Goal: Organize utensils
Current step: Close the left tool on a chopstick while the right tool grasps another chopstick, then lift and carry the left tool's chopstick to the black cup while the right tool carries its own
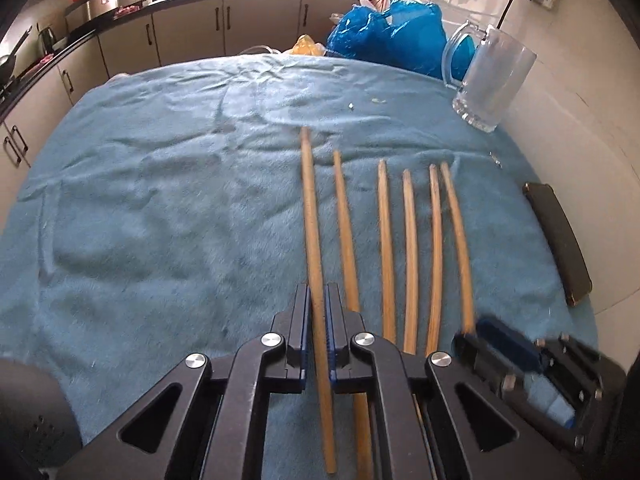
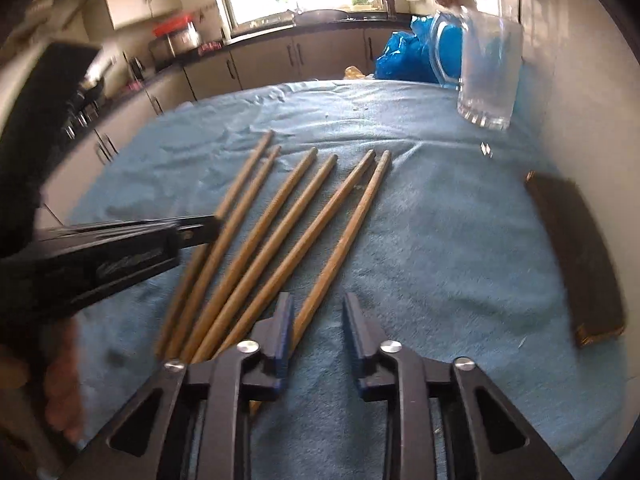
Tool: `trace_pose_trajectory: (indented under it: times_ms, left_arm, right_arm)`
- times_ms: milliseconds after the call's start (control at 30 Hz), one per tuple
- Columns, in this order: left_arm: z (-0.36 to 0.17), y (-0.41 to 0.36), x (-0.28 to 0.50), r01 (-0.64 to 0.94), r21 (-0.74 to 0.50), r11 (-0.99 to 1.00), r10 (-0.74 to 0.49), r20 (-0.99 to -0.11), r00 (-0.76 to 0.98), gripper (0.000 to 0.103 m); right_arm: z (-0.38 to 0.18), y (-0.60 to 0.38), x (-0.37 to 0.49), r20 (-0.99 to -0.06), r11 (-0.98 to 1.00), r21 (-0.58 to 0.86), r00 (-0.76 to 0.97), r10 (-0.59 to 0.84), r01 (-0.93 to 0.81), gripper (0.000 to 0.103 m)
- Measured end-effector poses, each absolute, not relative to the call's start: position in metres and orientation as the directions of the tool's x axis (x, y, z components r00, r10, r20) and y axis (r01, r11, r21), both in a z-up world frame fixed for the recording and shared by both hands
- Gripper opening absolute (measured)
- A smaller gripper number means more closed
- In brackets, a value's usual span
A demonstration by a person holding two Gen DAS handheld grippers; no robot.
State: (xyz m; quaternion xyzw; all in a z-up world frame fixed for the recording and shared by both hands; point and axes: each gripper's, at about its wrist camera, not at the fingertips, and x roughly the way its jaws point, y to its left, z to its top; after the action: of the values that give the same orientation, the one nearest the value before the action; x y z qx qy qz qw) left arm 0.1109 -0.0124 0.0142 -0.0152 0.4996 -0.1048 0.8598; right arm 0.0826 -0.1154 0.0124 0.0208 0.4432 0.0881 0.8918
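Note:
Several wooden chopsticks (image 1: 410, 256) lie side by side on the blue towel (image 1: 160, 200). My left gripper (image 1: 319, 300) is shut on the leftmost chopstick (image 1: 312, 216), which looks raised a little above the others. It shows from the side in the right wrist view (image 2: 200, 228). My right gripper (image 2: 318, 312) is open, low over the near ends of the chopsticks (image 2: 280, 220), with the rightmost chopstick (image 2: 344, 240) beside its left finger. The right gripper also shows blurred in the left wrist view (image 1: 500, 340). A clear glass mug (image 1: 488, 80) stands upright at the far right.
A dark flat rectangular object (image 1: 558, 240) lies at the towel's right edge by the white wall. A blue plastic bag (image 1: 384, 32) sits at the far edge behind the mug (image 2: 488, 68). Kitchen cabinets and a counter run beyond the table.

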Motion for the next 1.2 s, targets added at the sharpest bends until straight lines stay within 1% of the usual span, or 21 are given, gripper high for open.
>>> trace_pose_trajectory:
  times_ms: [33, 167, 267, 333, 533, 633, 667, 700, 733, 767, 833, 967, 1033, 1067, 1133, 1200]
  left_arm:
    - [0.014, -0.01, 0.108, 0.163, -0.134, 0.977, -0.197, -0.859, 0.473, 0.006]
    - [0.015, 0.009, 0.08, 0.144, -0.155, 0.977, -0.204, -0.869, 0.451, 0.006]
    - [0.014, 0.028, 0.054, 0.12, -0.219, 0.968, -0.249, -0.872, 0.421, 0.006]
    - [0.013, 0.04, 0.032, 0.107, -0.272, 0.956, -0.292, -0.872, 0.393, 0.006]
    - [0.014, 0.053, -0.031, 0.133, -0.311, 0.941, -0.338, -0.877, 0.343, 0.006]
    - [0.016, 0.056, -0.051, 0.144, -0.334, 0.932, -0.362, -0.883, 0.299, 0.006]
    - [0.018, 0.058, -0.055, 0.146, -0.343, 0.928, -0.372, -0.883, 0.288, 0.006]
    - [0.022, 0.059, -0.058, 0.153, -0.355, 0.922, -0.385, -0.877, 0.287, 0.006]
    - [0.027, 0.059, -0.059, 0.16, -0.358, 0.92, -0.391, -0.872, 0.294, 0.006]
    - [0.034, 0.059, -0.059, 0.169, -0.35, 0.921, -0.387, -0.867, 0.314, 0.006]
    - [0.045, 0.056, -0.057, 0.182, -0.33, 0.926, -0.374, -0.857, 0.354, 0.006]
    - [0.049, 0.043, -0.032, 0.193, -0.316, 0.929, -0.367, -0.852, 0.372, 0.006]
    - [0.046, 0.034, -0.01, 0.18, -0.272, 0.945, -0.322, -0.863, 0.389, 0.006]
    - [0.045, 0.032, -0.003, 0.185, -0.256, 0.949, -0.311, -0.865, 0.394, 0.006]
    - [0.037, 0.022, 0.017, 0.178, -0.23, 0.957, -0.283, -0.879, 0.383, 0.006]
    - [0.028, 0.018, 0.034, 0.167, -0.236, 0.957, -0.281, -0.892, 0.353, 0.006]
  right_arm:
    - [0.013, -0.116, 0.084, -0.791, 0.986, 0.105, 0.59, 0.16, -0.126, 0.013]
    - [0.013, -0.124, 0.082, -0.81, 0.989, 0.121, 0.568, 0.145, -0.081, 0.01]
    - [0.012, -0.135, 0.071, -0.823, 0.987, 0.154, 0.547, 0.155, -0.047, 0.008]
    - [0.012, -0.145, 0.055, -0.83, 0.985, 0.168, 0.533, 0.16, -0.035, 0.008]
    - [0.015, -0.165, -0.01, -0.86, 0.982, 0.184, 0.479, 0.176, -0.03, 0.008]
    - [0.018, -0.17, -0.043, -0.871, 0.986, 0.156, 0.463, 0.166, -0.061, 0.01]
    - [0.019, -0.17, -0.047, -0.872, 0.986, 0.151, 0.461, 0.166, -0.07, 0.018]
    - [0.021, -0.171, -0.05, -0.876, 0.984, 0.157, 0.448, 0.178, -0.084, 0.033]
    - [0.024, -0.172, -0.052, -0.876, 0.979, 0.178, 0.438, 0.202, -0.096, 0.041]
    - [0.026, -0.173, -0.051, -0.872, 0.977, 0.188, 0.441, 0.214, -0.101, 0.046]
    - [0.033, -0.177, -0.047, -0.861, 0.981, 0.166, 0.471, 0.193, -0.1, 0.046]
    - [0.04, -0.177, -0.024, -0.851, 0.984, 0.142, 0.494, 0.177, -0.109, 0.046]
    - [0.038, -0.177, -0.004, -0.858, 0.984, 0.135, 0.484, 0.175, -0.116, 0.045]
    - [0.036, -0.177, 0.006, -0.859, 0.985, 0.127, 0.483, 0.168, -0.117, 0.043]
    - [0.034, -0.175, 0.024, -0.866, 0.987, 0.105, 0.476, 0.152, -0.124, 0.041]
    - [0.03, -0.172, 0.043, -0.877, 0.987, 0.089, 0.46, 0.14, -0.131, 0.033]
